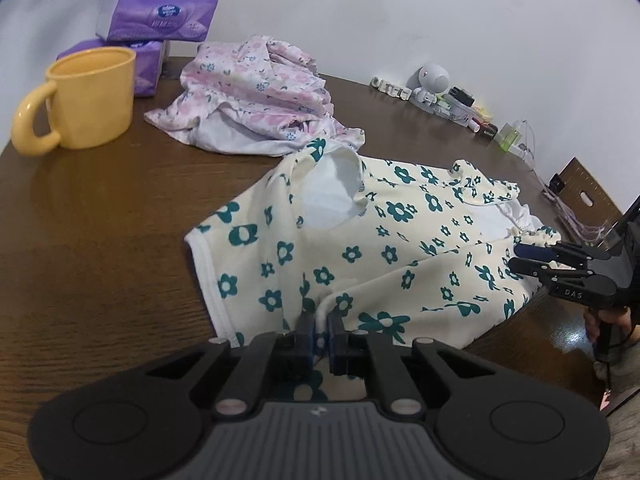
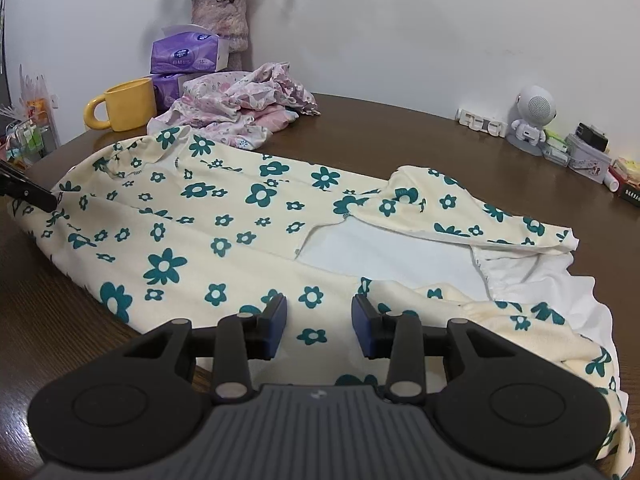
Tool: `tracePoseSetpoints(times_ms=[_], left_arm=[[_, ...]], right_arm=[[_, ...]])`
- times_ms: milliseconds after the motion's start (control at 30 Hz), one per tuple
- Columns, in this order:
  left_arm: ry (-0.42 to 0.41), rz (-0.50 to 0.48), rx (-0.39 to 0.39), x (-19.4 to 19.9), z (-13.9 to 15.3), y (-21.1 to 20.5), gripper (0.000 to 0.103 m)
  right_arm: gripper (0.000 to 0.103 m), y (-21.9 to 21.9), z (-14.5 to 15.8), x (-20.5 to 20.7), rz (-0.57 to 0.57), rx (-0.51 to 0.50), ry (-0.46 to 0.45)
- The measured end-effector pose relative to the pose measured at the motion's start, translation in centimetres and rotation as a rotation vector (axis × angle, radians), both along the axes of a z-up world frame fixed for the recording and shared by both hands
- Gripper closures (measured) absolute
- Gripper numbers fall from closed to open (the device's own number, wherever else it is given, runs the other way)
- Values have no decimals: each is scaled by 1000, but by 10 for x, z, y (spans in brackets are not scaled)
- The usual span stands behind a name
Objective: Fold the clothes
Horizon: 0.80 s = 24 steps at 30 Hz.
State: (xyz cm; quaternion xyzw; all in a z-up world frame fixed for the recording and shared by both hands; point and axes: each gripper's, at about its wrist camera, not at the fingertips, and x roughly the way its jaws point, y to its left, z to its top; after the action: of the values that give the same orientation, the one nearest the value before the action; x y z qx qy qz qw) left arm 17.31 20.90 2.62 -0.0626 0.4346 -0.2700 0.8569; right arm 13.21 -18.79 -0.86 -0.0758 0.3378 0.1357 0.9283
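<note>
Brown wood-grain table [image 1: 100,260] against a white wall. Far left corner: 2 purple tissue packs [image 1: 160,14], stacked, the top one open. Behind them, in the right wrist view, a pinkish vase [image 2: 220,10] of dried flowers. In front of the packs stands a yellow mug [image 1: 90,98], handle turned outward, upright, seemingly empty.

Just right of the mug: a crumpled pink floral garment [image 1: 256,96], heaped, unfolded. Its near edge touches the neck end of the task garment.

Centre: the cream dress with teal flowers [image 1: 360,240] lies spread across the table, white lining showing at the neckline and at the hem. A crease runs along its length where 1 side is lifted.

Left gripper [image 1: 320,338]: blue pads pressed nearly together, pinching a fold of the cream dress at its near edge.

Right gripper [image 2: 320,320]: jaws spread, both pads low over the dress near the gathered waist, cloth visible between them, nothing pinched. Whether the tips touch the cloth, I cannot tell.

Far right along the wall: a white astronaut-shaped speaker [image 2: 532,120], a row of small white blocks [image 2: 482,124] beside it, then a clutter of small boxes and bottles [image 2: 588,156].
</note>
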Motion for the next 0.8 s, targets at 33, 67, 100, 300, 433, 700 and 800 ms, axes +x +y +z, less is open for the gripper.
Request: tracePoseSetpoints(times_ms=[33, 67, 100, 300, 433, 700, 800], left_arm=[[3, 4, -11, 1, -1, 2, 92], [4, 13, -21, 0, 0, 4, 87], [-2, 23, -32, -2, 2, 6, 84], [-115, 67, -14, -29, 24, 2, 80], [-192, 69, -40, -43, 37, -12, 80], [-170, 46, 1, -39, 17, -55, 80], [-172, 61, 11, -42, 13, -59, 80]], right_arm=[[67, 1, 0, 0, -1, -1, -2], [67, 1, -1, 0, -3, -3, -3], [67, 1, -1, 0, -3, -3, -4], [61, -4, 13, -10, -19, 22, -38], [61, -17, 25, -21, -89, -18, -79], [61, -39, 23, -29, -215, -93, -117], [61, -43, 20, -29, -226, -134, -132]])
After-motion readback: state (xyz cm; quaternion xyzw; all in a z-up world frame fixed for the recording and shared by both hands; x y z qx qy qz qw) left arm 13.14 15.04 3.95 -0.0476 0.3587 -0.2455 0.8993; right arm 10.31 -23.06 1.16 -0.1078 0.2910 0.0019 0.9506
